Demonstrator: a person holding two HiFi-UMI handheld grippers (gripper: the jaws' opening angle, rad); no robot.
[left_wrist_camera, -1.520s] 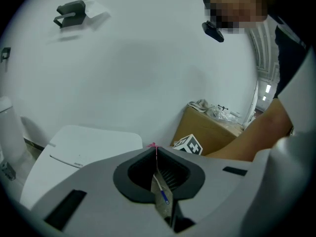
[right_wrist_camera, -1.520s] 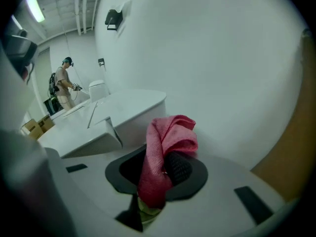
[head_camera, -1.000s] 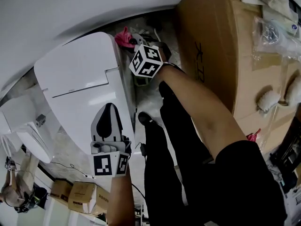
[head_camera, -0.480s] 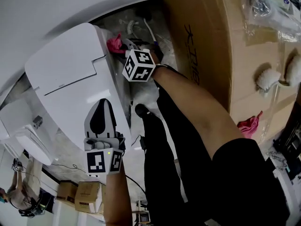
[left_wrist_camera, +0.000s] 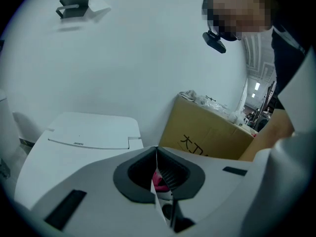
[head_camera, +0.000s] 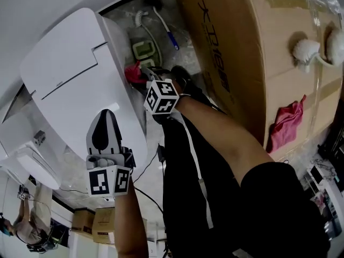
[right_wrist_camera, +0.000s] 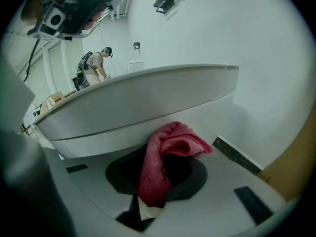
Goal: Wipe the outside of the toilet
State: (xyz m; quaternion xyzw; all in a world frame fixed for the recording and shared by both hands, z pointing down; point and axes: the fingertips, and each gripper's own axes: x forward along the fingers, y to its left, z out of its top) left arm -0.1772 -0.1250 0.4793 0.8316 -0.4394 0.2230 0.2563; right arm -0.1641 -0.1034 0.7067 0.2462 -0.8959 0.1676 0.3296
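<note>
Your right gripper (head_camera: 144, 73) is clamped on the pink cloth (right_wrist_camera: 167, 154). The toilet (head_camera: 70, 74) lies to that gripper's left in the head view — the cloth sits against, or just beside, its side wall under the edge of the closed lid, toward the back end. That wall's long axis runs down the head view toward your left gripper (head_camera: 106, 123), so I judge the wipe should follow that line. The left gripper's jaws are together on nothing, over the lid, and the right gripper is nearer the wall. Count: 1 toilet, 2 grippers, 2 pink cloths — the second cloth (head_camera: 286, 127) lies on the 1 cardboard box (head_camera: 236, 47).
</note>
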